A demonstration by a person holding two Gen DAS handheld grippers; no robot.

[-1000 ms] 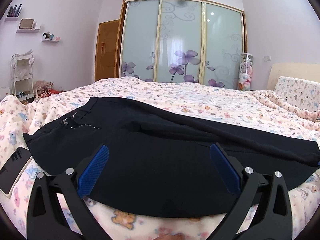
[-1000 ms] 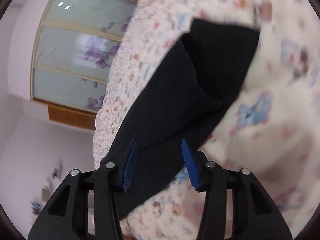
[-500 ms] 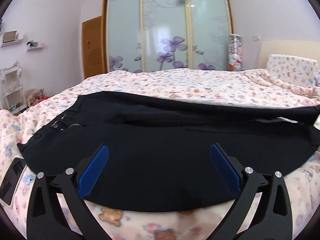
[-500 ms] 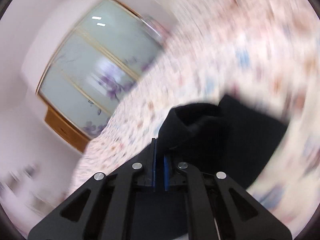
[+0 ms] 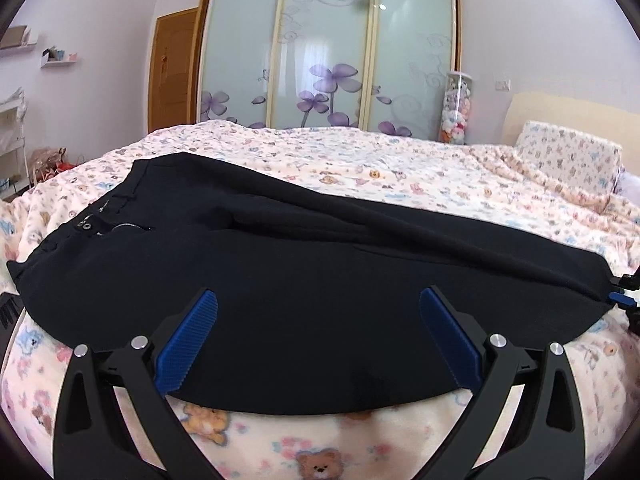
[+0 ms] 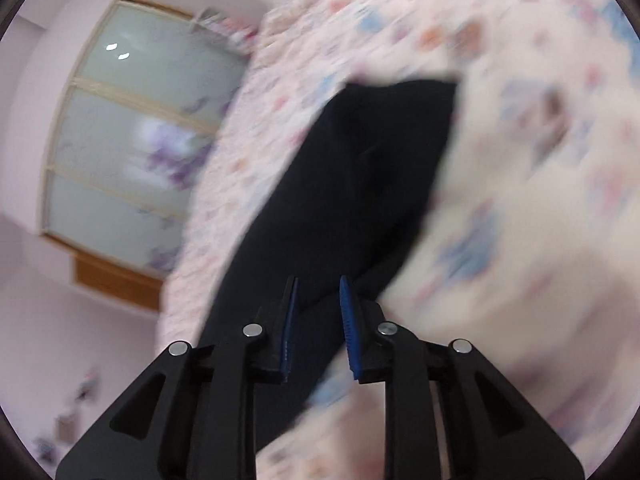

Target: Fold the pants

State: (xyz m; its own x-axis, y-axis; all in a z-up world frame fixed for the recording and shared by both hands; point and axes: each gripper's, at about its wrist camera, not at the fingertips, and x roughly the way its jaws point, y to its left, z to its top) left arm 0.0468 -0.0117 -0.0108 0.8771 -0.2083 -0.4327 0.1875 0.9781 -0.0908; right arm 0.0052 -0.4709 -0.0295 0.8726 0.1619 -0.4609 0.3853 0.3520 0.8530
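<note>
Black pants (image 5: 312, 280) flat, left gripper (image 5: 320, 340) level, spread, right gripper (image 6: 318, 320) tilted, ajar

Bright, even daylight; left wrist view sharp, right wrist view motion-smeared; fisheye bending and dark corners throughout.

Home bedroom, bed (image 5: 400, 168) with teddy-print quilt, sliding-door wardrobe (image 5: 328, 48), wall shelves (image 5: 56, 62)

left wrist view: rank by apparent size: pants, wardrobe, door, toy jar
1. pants, nearest the camera, so apparent size only
2. wardrobe
3. door, partly cut off by the wardrobe
4. toy jar
</note>
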